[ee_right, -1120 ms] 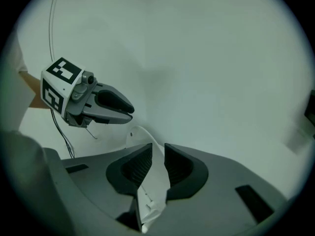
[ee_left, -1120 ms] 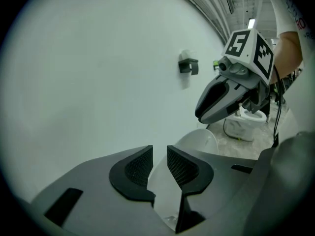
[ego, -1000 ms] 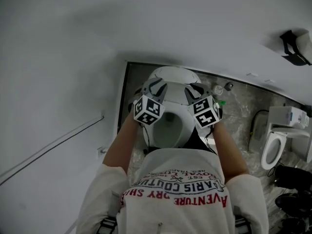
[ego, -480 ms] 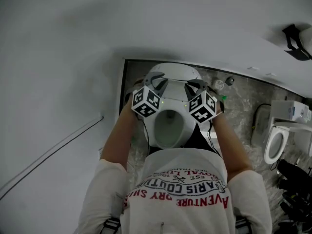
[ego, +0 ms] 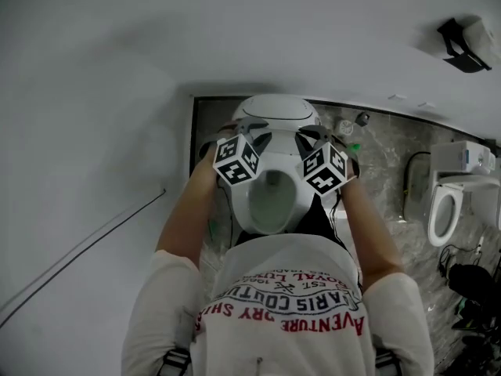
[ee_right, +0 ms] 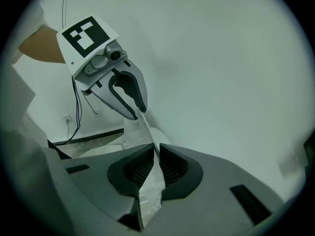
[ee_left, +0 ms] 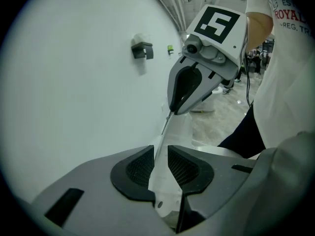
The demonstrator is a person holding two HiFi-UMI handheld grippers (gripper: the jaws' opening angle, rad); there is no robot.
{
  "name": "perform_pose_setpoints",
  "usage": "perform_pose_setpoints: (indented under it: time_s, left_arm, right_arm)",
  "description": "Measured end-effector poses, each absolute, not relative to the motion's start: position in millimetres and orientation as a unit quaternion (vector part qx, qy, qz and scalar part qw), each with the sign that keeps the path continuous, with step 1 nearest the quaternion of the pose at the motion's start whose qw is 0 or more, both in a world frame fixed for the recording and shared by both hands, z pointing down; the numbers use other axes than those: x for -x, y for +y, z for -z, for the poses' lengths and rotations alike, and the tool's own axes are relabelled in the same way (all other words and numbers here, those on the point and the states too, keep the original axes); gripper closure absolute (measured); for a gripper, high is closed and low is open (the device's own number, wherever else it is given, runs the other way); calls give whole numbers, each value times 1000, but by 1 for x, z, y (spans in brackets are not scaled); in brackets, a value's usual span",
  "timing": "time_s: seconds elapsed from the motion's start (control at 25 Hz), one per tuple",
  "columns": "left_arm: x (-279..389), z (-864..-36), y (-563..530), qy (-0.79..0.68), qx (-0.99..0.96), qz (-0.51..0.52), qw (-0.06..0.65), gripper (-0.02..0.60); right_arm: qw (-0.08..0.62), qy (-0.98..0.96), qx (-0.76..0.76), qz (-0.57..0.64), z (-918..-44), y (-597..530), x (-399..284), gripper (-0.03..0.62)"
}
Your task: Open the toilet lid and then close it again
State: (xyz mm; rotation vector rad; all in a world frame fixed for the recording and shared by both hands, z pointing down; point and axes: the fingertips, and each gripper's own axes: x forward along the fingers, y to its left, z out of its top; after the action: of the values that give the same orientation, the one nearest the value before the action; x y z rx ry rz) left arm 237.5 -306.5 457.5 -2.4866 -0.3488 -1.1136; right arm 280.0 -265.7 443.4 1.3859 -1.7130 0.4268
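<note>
Two-handed hold, left gripper (ee_left: 161,152) and right gripper (ee_right: 157,152) fingers clamped on thin white toilet lid (ee_left: 179,127), partly raised

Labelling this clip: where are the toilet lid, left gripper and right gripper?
toilet lid (ee_left: 170,134): left gripper view, edge beyond the jaws.
left gripper (ee_left: 160,159): left gripper view, between its fingertips.
right gripper (ee_right: 156,156): right gripper view, between its fingertips.
</note>
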Motion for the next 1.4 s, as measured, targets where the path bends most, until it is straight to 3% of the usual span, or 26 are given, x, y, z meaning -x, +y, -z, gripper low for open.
perform_pose_setpoints:
  time_s: [0.12,0.32,1.04,1.24,1.4]
  left_arm:
    - [-224,-453,-298,-137,887,385,213,531]
    - [-207,-451,-277,-173,879,375,238,545]
    - [-151,-459,-222,-164,889,363,228,538]
    - [-133,-465,-206,-152,901,358,193,528]
    - [-117,-471,-191,-135,903,353,206,523]
  right_arm:
    - [448,-673,-567,-157,-438,-256,-263,557]
    - [456,-662,-575,-155,-439,-235,-247,556]
    - [479,-650,-573,-139,-448,-178,-189,556]
    - [501,-645,-565,-114,-455,-161,-170,557]
    - [542,-634,-549,-56,-464,-145,-153,559]
